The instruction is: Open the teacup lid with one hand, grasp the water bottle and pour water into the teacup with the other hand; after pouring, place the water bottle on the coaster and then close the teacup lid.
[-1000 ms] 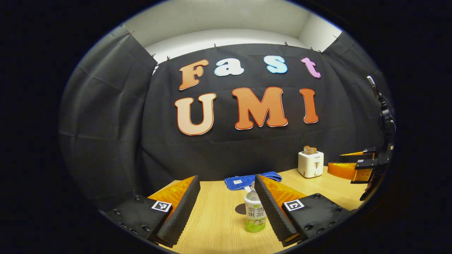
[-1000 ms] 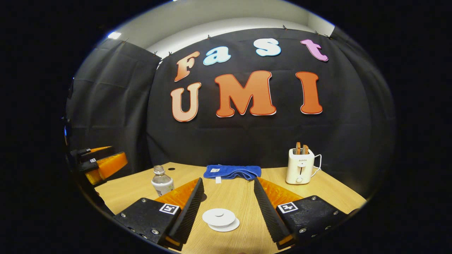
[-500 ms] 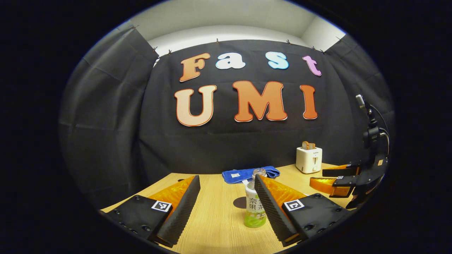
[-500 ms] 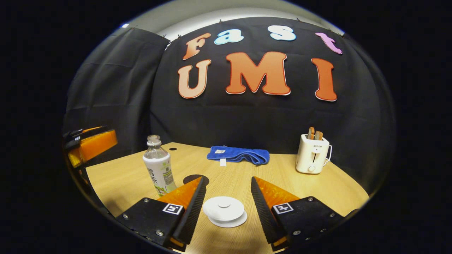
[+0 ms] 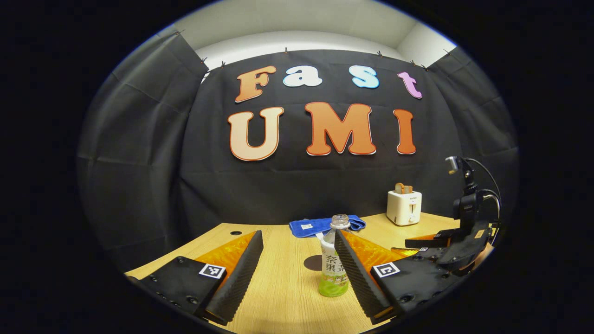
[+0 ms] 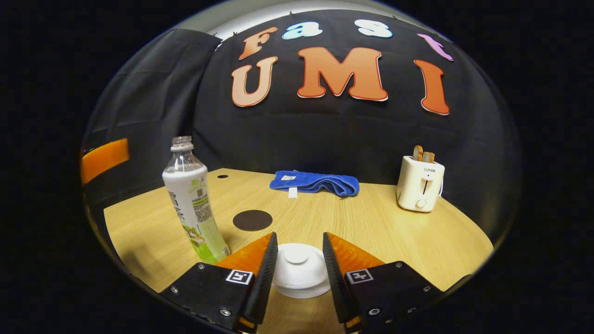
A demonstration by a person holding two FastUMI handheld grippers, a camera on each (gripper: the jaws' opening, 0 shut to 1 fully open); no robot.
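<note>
Teacup lid [image 6: 297, 266] between right gripper [image 6: 299, 273] fingers

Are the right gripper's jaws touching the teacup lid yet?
Cannot tell. In the right gripper view the right gripper has its jaws straddling the teacup lid, whose edges run behind them, hiding any gap.

In the right gripper view, we see the right tongs [image 6: 299, 260] covering both sides of the white teacup lid [image 6: 297, 273]; contact is unclear. In the left gripper view, a finger [image 5: 359, 273] hides the water bottle's [image 5: 333, 271] right edge.
</note>
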